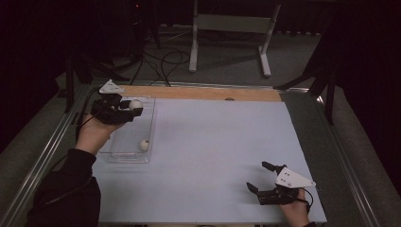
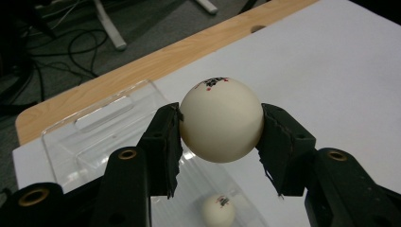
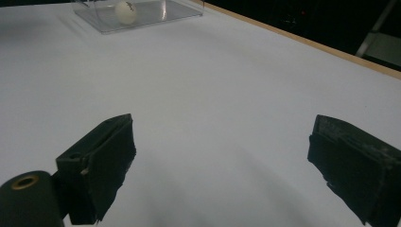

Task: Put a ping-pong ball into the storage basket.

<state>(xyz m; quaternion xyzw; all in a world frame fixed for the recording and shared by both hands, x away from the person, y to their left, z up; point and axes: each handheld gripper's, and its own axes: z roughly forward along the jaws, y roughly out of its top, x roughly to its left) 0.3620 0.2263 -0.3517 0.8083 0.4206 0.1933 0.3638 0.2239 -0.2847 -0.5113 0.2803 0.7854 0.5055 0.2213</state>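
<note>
My left gripper (image 1: 134,108) is shut on a white ball (image 1: 135,104) and holds it above the clear plastic tray (image 1: 124,156) at the table's left. In the left gripper view the ball (image 2: 221,119), with small printed marks on top, is pinched between the two black pads (image 2: 166,142). A second white ball (image 1: 144,144) lies inside the tray near its front, also seen below the jaws as a small ball (image 2: 218,209) and far off in the right gripper view (image 3: 126,12). My right gripper (image 1: 259,176) rests open at the front right of the table, nothing between its jaws (image 3: 222,156).
The white table sheet (image 1: 208,151) ends at a wooden strip (image 1: 203,93) along the far edge. Metal rails (image 1: 47,151) run along both sides. Beyond the table stand a white frame's legs (image 1: 227,42) and loose cables (image 1: 161,61) on the floor.
</note>
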